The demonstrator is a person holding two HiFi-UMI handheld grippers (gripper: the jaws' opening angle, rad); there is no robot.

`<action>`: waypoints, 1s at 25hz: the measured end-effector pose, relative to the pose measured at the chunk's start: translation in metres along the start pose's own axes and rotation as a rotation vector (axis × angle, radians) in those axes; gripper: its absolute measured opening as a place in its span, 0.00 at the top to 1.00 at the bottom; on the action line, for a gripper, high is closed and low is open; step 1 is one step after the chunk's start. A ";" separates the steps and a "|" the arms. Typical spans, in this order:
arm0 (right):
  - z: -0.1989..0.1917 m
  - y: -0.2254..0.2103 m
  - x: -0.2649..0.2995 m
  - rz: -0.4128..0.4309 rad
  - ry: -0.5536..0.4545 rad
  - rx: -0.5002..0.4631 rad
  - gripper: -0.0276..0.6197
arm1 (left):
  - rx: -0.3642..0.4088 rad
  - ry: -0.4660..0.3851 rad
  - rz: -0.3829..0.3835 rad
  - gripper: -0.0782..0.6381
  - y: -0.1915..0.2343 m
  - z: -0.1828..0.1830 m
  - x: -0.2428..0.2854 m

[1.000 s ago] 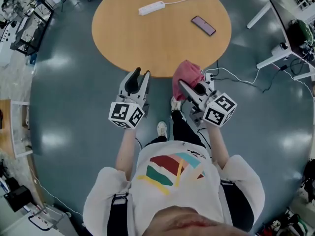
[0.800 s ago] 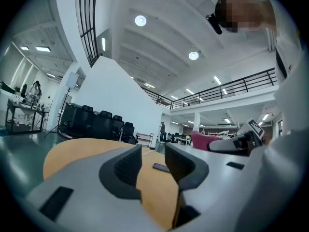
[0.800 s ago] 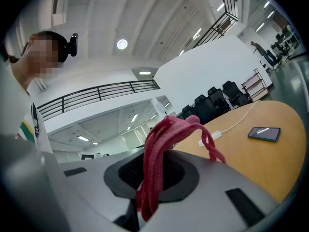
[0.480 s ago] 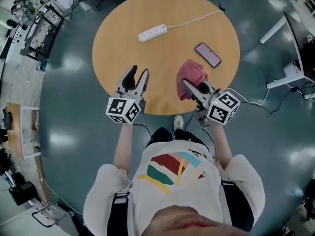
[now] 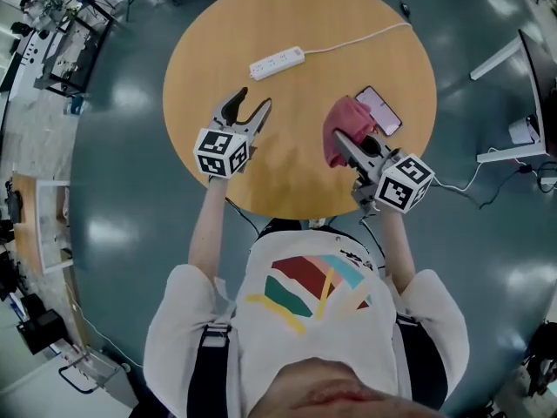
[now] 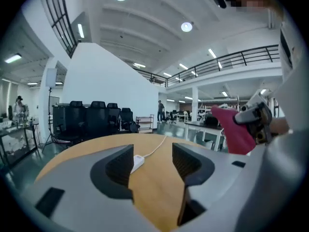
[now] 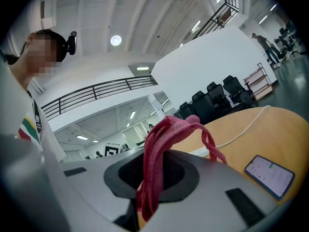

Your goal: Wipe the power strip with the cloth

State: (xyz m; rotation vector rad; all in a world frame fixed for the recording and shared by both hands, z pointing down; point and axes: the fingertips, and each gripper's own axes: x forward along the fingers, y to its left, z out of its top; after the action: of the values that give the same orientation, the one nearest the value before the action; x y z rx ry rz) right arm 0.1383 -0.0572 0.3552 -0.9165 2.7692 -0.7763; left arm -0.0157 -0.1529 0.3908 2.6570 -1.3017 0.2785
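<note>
The person is holding both grippers out over the round wooden worktop (image 5: 296,177). The left gripper (image 5: 251,104) is hovering over the left part of the worktop, and its fingers (image 6: 118,166) are standing wide apart, having just been opening; nothing is sitting between them, and only bare wood is showing in the gap. The white power strip (image 5: 277,62) is lying flat on the far part of the worktop, ahead of the left gripper and apart from it, lining up with the gap between the fingers in the left gripper view. Its white cable (image 5: 357,37) is running away toward the far right edge. The right gripper (image 5: 344,142) is hanging over the right part of the worktop with its fingers (image 7: 130,170) clenching on the pink cloth (image 5: 345,122), which is bunching up above them and drooping down between them. A dark phone (image 5: 379,111) is lying on the worktop just to the right of the cloth. The cloth is staying well apart from the power strip.
</note>
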 end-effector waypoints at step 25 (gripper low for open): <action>-0.044 -0.096 0.169 0.028 0.221 0.122 0.90 | 0.410 0.634 -0.267 0.46 0.168 -0.159 0.183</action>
State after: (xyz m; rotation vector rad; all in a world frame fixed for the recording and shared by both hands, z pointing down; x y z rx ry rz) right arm 0.0399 -0.2028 0.4491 -0.8126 2.8715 -1.0893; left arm -0.0535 -0.3566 0.5998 2.6394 -0.7357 1.3327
